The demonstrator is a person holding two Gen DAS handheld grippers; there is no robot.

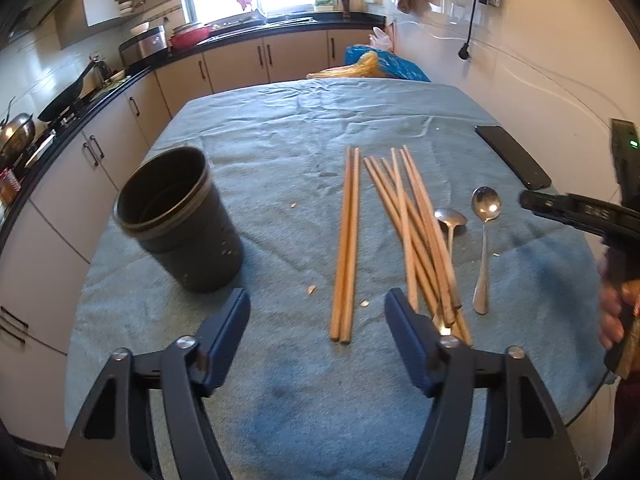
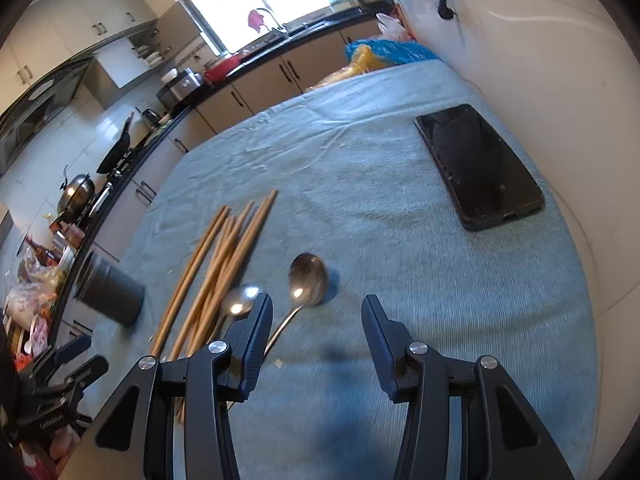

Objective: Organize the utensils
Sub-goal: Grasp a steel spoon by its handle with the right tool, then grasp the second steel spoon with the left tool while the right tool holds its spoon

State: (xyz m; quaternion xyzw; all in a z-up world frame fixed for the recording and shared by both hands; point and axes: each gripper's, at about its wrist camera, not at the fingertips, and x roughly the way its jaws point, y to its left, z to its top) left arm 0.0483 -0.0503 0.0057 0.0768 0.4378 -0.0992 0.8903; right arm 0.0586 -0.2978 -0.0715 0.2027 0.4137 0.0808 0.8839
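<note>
While both pairs of fingers stand partly open and hold nothing, the right gripper [image 2: 316,336] is nearer the spoons [image 2: 308,280], whose handles run toward it, beside the chopsticks [image 1: 416,232]; left gripper [image 1: 318,320] faces the holder [image 1: 180,220].

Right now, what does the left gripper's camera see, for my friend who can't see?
Wooden chopsticks and two shiny metal spoons lie on a blue cloth-covered table, beside an upright dark round holder; the open left gripper holds nothing.
</note>
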